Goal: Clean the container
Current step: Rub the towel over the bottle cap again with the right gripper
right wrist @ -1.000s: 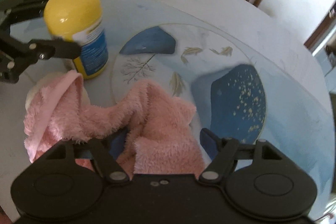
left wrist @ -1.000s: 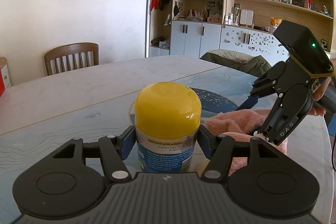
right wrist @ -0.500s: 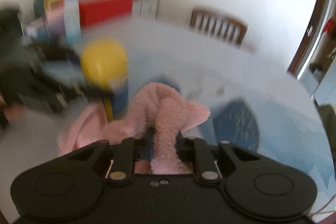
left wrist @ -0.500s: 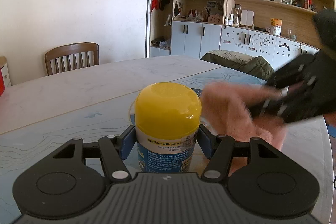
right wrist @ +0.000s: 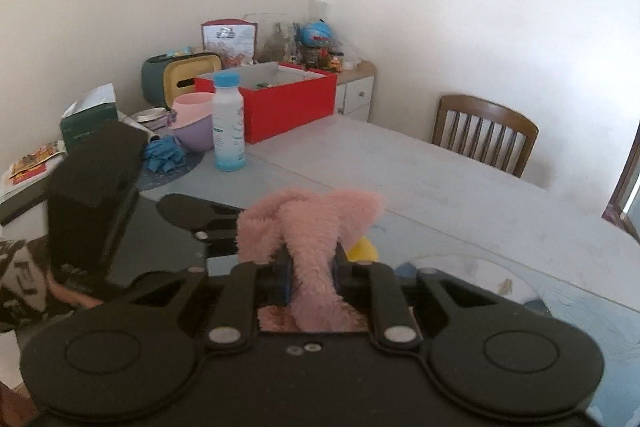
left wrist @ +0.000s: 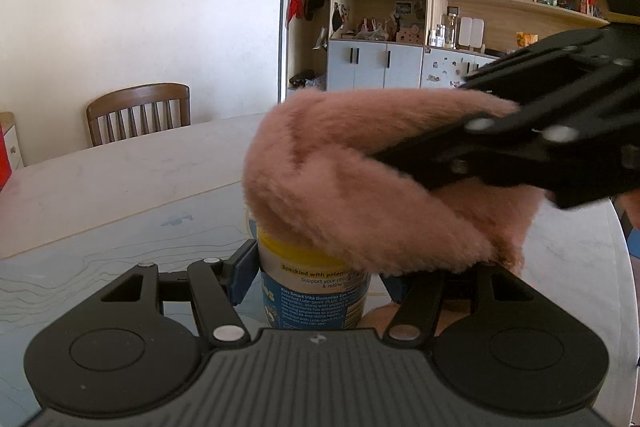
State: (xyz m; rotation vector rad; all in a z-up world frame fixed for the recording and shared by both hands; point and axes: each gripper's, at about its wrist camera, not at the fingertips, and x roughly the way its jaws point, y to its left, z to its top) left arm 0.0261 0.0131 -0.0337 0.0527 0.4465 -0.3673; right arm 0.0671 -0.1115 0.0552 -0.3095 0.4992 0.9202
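Note:
The container [left wrist: 316, 291] is a blue-labelled jar with a yellow lid, upright on the table. My left gripper [left wrist: 316, 267] is shut on its body, a blue pad on each side. A fluffy pink cloth [left wrist: 360, 183] lies over the lid and hides nearly all of it. The right gripper [left wrist: 404, 159] reaches in from the right in the left wrist view, shut on that cloth. In the right wrist view the cloth [right wrist: 312, 227] bunches between the blue pads of my right gripper [right wrist: 312, 271], and a bit of yellow lid [right wrist: 362, 249] shows just beyond it.
A wooden chair [left wrist: 138, 113] stands at the table's far side. Behind the left gripper body [right wrist: 96, 195] are a white bottle [right wrist: 228, 123], a red box [right wrist: 288, 99], a pink and purple bowl [right wrist: 192, 127] and other clutter. The pale table [right wrist: 460, 195] stretches to the right.
The right gripper shut on the pink cloth, lifted it off the table and brought it left onto the jar's lid. The left gripper and jar have not moved.

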